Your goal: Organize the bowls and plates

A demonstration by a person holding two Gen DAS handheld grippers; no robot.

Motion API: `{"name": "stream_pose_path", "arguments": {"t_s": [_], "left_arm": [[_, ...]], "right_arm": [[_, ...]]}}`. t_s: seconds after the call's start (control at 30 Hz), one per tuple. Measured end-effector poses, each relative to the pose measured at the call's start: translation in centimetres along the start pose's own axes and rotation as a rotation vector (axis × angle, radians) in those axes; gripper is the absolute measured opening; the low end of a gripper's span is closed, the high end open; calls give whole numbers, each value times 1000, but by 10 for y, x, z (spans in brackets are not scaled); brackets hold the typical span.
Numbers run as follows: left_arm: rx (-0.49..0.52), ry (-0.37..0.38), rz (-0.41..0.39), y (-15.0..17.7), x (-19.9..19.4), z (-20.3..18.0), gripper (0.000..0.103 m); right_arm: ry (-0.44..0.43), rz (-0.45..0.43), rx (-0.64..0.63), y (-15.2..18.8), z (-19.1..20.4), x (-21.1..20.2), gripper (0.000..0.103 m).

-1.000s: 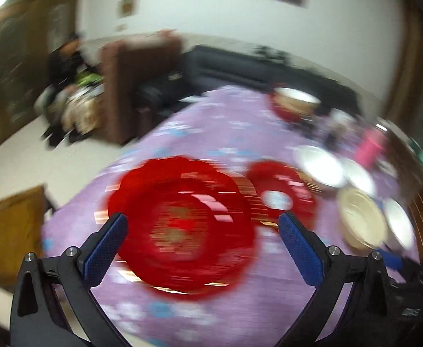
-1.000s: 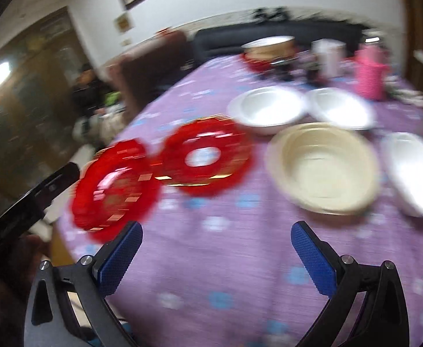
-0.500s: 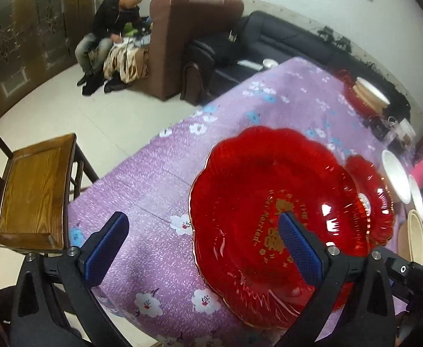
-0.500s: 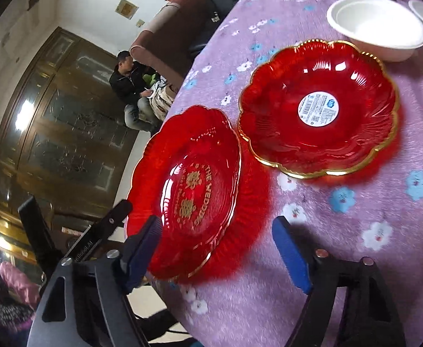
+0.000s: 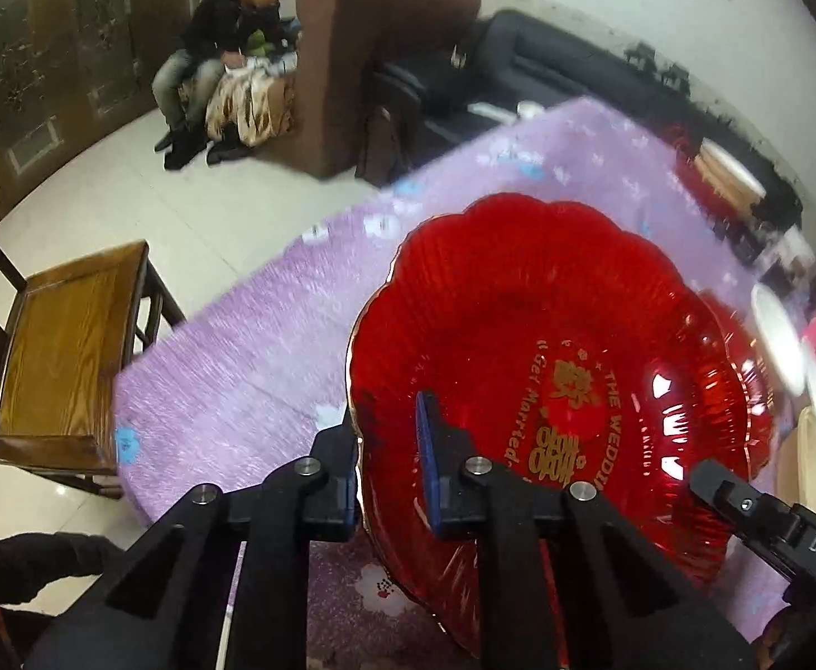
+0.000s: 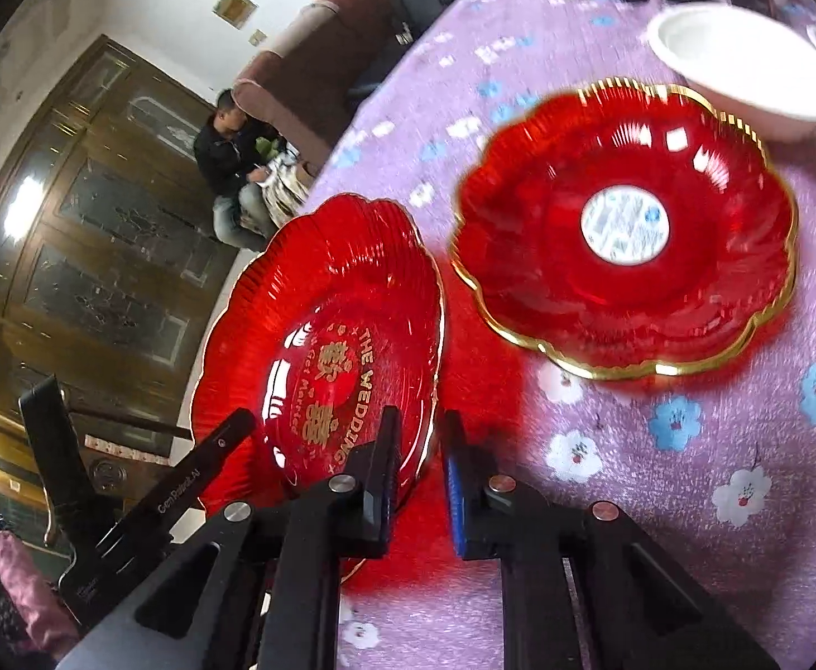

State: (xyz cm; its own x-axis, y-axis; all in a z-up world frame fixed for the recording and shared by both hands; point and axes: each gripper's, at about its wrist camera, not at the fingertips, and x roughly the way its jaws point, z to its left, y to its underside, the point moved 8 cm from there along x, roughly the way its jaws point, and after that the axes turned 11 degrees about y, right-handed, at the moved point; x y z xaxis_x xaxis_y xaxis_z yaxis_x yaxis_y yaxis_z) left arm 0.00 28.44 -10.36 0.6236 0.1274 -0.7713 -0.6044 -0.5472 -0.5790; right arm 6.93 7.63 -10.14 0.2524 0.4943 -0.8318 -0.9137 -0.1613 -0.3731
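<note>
Pinching opposite rims of the tilted plate (image 6: 324, 346), both the left claw (image 5: 388, 446) and right claw (image 6: 422, 458) faced the second plate (image 6: 625, 229) at 1 o'clock.

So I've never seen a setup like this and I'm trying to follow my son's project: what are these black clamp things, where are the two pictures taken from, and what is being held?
There is no robot here. A person holds a two-finger clamp in each hand, and each clamp has a wide-angle camera looking along its fingers. One picture comes from the left gripper, the other from the right gripper. Both are closed on the rim of the same red wedding plate, from roughly opposite sides. The plate looks tilted up off the purple flowered tablecloth. Beside it lies a second red plate with a white sticker in its middle, and beyond that a white bowl. The job is tidying the plates and bowls.
</note>
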Motion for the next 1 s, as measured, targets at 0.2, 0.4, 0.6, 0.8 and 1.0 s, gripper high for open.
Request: {"name": "stream_pose_path", "arguments": {"t_s": [0.2,0.4,0.6,0.8,1.0], "left_arm": [[-5,-29,-58,-12,-14,7,14],[-26,-52,3,0,10,15,15],[-23,-58,44,9,20,15,23],[-77,-72,-60,-8,-13,20,49],[-49,76,-196,-37,-50,-28,78]], "right_arm": [[-18,-51,-67,-2,19,-16,13],[-3,-7,-77,-1,23,2,16],[-9,28,-74,6,17,8,35],[-68,-67,-37,-2,4,-33,57],[-58,-169,133,-13,-55,-73,73]]}}
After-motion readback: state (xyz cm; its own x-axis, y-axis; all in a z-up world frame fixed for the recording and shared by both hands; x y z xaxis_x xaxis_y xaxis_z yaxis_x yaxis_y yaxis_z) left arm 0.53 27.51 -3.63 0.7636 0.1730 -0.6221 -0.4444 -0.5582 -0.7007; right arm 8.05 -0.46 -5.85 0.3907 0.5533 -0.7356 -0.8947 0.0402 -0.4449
